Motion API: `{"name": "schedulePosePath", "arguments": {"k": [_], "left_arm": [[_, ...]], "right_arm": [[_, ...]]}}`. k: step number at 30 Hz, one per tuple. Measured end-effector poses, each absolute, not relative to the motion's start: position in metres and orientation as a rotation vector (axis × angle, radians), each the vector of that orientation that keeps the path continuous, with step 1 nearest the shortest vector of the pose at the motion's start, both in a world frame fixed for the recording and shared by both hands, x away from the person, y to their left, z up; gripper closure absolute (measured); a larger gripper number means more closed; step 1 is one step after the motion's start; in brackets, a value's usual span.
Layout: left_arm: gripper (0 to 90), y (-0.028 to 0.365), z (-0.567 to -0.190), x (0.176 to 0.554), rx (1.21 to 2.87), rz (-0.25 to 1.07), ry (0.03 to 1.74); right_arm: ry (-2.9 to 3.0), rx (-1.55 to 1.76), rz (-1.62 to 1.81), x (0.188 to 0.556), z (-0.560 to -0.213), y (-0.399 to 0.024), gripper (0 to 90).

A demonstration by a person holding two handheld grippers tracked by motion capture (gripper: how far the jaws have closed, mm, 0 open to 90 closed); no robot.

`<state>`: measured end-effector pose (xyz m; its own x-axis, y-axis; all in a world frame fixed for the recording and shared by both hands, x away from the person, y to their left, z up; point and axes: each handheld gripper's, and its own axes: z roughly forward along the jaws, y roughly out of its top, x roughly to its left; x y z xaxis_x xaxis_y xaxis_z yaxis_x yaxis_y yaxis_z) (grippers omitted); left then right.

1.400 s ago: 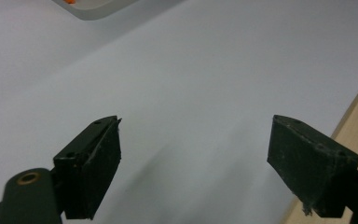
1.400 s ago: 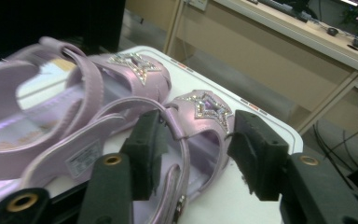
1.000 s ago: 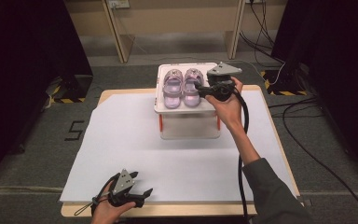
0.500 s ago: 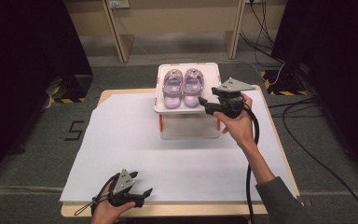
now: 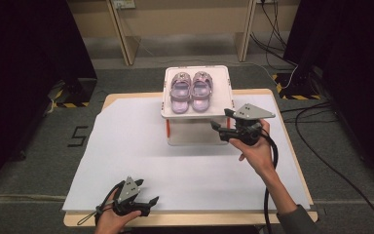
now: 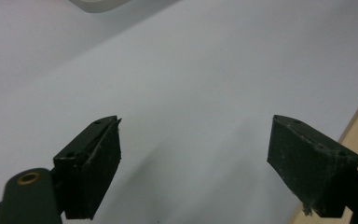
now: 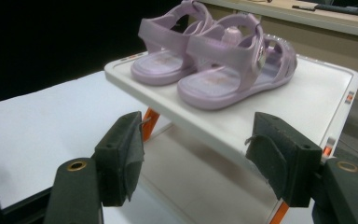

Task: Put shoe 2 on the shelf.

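Right gripper view: 2 sandals (image 7: 223, 70) sit on the tray (image 7: 317, 100) just beyond my right gripper (image 7: 205, 161), jaws spread, just opening, nothing between

My jaws are facing a pair of lilac sandals

I am holding my right gripper (image 7: 193, 158) open and empty, its jaws having just been widening, below the white tray (image 7: 317, 100) where the sandals (image 7: 219, 51) are sitting side by side, heels toward me.
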<state>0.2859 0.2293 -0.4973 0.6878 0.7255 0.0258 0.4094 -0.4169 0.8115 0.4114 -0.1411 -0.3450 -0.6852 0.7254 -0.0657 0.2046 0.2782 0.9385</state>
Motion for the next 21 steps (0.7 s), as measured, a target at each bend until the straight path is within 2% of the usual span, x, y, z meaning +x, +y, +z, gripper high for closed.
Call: {"name": "schedulePosePath", "arguments": {"k": [6, 21], "left_arm": [[16.8, 0.229, -0.497, 0.286, 2.061, 0.48, 0.87], [16.8, 0.229, -0.497, 0.287, 2.062, 0.482, 0.867]], "right_arm": [[2.09, 0.858, 1.412, 0.406, -0.362, -0.146, 35.2], [2.137, 0.842, 1.404, 0.388, -0.378, -0.148, 33.4]]}}
